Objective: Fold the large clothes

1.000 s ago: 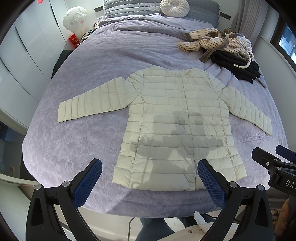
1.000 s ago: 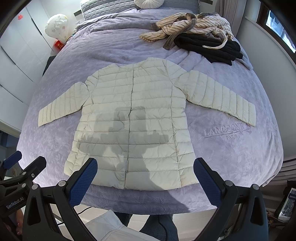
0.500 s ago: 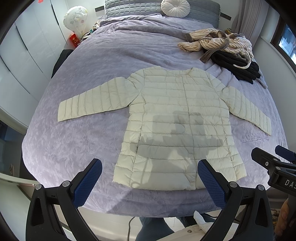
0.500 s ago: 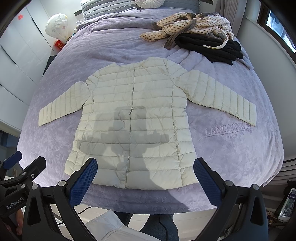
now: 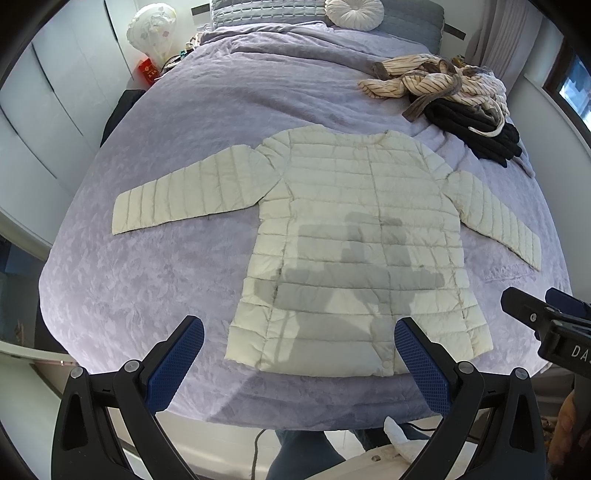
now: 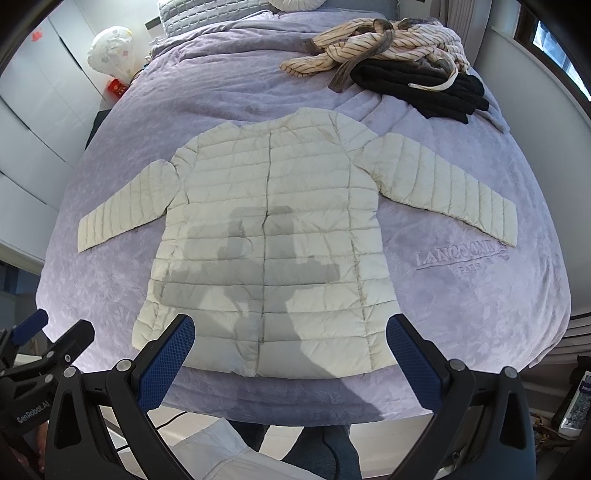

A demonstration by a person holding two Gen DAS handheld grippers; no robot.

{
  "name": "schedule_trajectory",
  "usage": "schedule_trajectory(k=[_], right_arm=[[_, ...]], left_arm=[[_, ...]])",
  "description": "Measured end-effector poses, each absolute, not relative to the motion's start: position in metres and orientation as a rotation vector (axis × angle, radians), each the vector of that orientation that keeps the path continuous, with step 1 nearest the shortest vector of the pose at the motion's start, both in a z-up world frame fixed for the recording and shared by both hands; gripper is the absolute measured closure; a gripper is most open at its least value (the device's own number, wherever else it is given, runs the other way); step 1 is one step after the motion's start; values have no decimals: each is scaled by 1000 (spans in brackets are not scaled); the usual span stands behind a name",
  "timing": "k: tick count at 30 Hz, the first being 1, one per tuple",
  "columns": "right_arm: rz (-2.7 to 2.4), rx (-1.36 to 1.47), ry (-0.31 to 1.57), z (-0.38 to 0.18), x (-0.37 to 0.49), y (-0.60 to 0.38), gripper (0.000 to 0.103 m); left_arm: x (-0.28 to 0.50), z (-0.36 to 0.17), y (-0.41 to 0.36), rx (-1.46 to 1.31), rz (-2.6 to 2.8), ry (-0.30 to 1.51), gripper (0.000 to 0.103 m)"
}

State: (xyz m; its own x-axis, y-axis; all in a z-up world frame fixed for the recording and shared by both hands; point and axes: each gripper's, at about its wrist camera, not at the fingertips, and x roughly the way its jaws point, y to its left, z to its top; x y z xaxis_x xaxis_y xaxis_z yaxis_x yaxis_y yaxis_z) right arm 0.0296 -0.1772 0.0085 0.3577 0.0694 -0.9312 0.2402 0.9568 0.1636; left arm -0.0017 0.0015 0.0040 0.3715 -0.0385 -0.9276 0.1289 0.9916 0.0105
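Note:
A cream quilted puffer jacket point(image 5: 354, 236) lies flat and face up on the lilac bedspread point(image 5: 155, 280), both sleeves spread out sideways; it also shows in the right wrist view point(image 6: 269, 240). My left gripper point(image 5: 299, 354) is open and empty, held above the foot of the bed near the jacket's hem. My right gripper point(image 6: 291, 350) is open and empty, also over the hem. Each gripper shows at the edge of the other's view: the right one point(image 5: 546, 325), the left one point(image 6: 40, 350). Neither touches the jacket.
A pile of striped and black clothes point(image 5: 454, 99) lies at the far right of the bed point(image 6: 399, 62). A round white cushion point(image 5: 354, 14) and grey pillows sit at the head. White wardrobes point(image 5: 44, 110) stand on the left. My legs point(image 6: 295, 450) are at the bed's foot.
Both grippers have drifted slightly forward and down toward the jacket. Nothing was grasped and the jacket has not moved.

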Motion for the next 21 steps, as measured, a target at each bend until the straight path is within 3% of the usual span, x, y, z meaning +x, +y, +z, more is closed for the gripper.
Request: schedule_trajectory(k=[21], right_arm=[[26, 218, 1245, 3, 115, -84, 0]], left_arm=[[61, -30, 134, -84, 11, 1220, 0]])
